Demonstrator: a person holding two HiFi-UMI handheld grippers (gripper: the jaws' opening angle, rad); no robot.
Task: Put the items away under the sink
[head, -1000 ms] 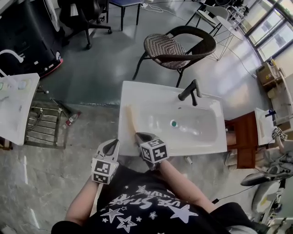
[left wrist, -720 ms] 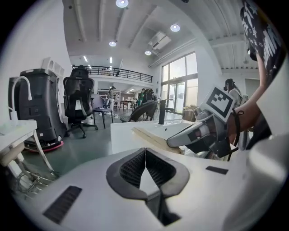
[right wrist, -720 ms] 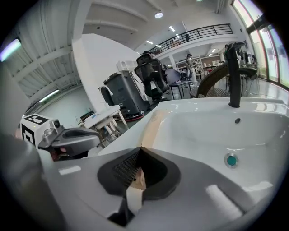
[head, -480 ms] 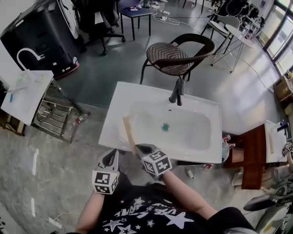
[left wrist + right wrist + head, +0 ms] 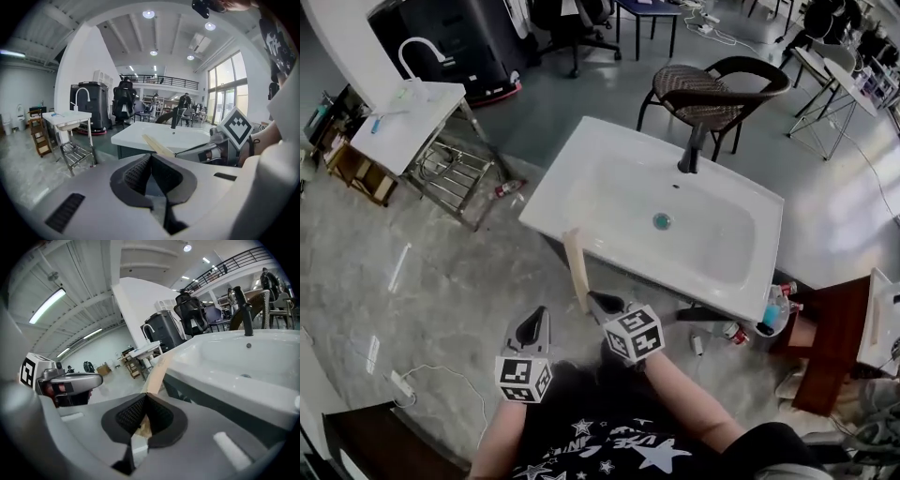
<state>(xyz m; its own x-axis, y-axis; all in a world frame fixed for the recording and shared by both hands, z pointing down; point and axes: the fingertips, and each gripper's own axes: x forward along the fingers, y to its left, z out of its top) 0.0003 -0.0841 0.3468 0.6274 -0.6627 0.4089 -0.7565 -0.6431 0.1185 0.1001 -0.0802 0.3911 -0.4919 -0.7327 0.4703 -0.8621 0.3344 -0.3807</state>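
Note:
A long flat pale wooden stick slants up from my right gripper, which is shut on its lower end. The stick's far tip reaches the front edge of the white sink, which has a black faucet. In the right gripper view the stick runs out from between the shut pads of the gripper toward the sink's rim. My left gripper hangs to the left of the right one, shut with nothing in it; its closed jaws point at the sink.
Bottles and small items lie on the floor below the sink's right end. A brown cabinet stands at the right. A wicker chair is behind the sink. A small basin on a metal stand is at the left.
The sink has drawn farther away in the head view. The stick, earlier lying over the sink's left part, now stands in front of its front edge, still held by the right gripper.

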